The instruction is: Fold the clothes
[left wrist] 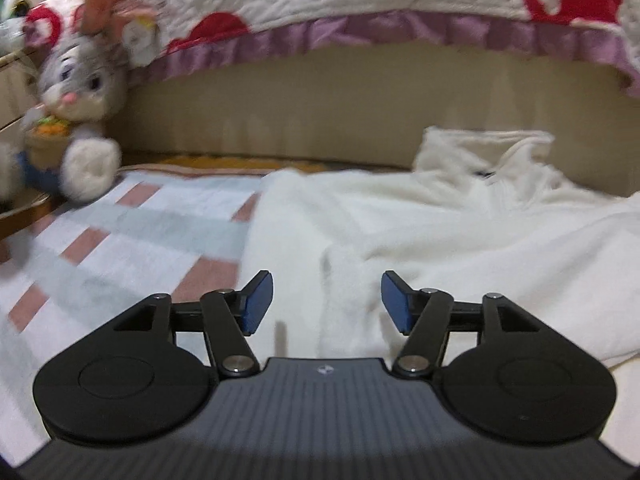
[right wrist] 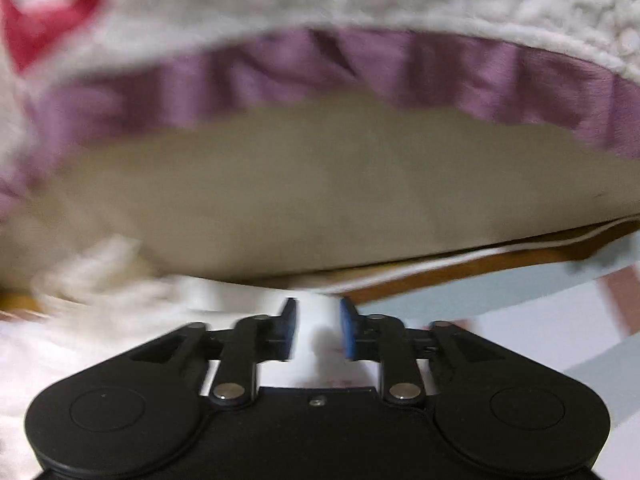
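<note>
A white fleecy garment (left wrist: pixel 420 224) lies rumpled on a checked bed sheet (left wrist: pixel 120 236), its collar end toward the beige headboard (left wrist: pixel 320 120). My left gripper (left wrist: pixel 327 300) is open and empty, just above the garment's near edge. In the right wrist view the same garment (right wrist: pixel 100 320) lies at the left and under my right gripper (right wrist: pixel 318 330). Its blue pads stand partly apart, with white cloth showing in the gap. The view is blurred, so I cannot tell whether the pads pinch the cloth.
A grey plush rabbit (left wrist: pixel 76 92) sits at the far left against the headboard. A white quilt with red shapes and a purple frill (left wrist: pixel 360 4) hangs over the headboard top. It also shows in the right wrist view (right wrist: pixel 360 64). An orange mattress edge (right wrist: pixel 460 272) runs below the headboard.
</note>
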`<state>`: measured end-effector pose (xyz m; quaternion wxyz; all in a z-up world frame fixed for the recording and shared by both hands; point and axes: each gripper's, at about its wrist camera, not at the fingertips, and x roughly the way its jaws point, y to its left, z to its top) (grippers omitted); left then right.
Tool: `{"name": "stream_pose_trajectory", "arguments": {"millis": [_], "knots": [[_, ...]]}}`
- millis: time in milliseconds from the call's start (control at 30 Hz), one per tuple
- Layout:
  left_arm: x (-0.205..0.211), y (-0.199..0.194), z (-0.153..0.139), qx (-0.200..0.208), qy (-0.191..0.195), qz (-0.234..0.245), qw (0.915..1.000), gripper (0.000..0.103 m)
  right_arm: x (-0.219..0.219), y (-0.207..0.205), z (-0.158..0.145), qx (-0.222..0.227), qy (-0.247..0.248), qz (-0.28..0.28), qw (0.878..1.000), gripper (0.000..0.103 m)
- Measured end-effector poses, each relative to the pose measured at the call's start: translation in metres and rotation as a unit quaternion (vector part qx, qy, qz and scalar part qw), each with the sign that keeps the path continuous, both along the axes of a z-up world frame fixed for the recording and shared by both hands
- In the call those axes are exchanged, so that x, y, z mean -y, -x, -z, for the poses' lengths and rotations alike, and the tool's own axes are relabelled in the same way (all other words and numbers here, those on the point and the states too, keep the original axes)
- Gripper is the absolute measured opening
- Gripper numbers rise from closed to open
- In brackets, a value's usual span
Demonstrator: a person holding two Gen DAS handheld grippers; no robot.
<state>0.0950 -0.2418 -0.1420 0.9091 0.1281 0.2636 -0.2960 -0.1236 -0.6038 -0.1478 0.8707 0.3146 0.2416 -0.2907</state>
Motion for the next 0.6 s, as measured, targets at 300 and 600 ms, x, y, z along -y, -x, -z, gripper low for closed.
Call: {"name": "stream_pose_trajectory", "arguments": {"millis": [300,600], "knots": [[0.027,-0.011,0.017,-0.045,0.006,0.045,0.9979,0.069,-0.095,-0.086,0.011,-0.066,0.036,-0.290,0.954,0.046],[0.020,-0.017,0.021,-0.026,-0.057,-0.021,0.9978,0.069,-0.130,-0.082,0.031,-0.185,0.142,-0.401,0.886,0.052]]}}
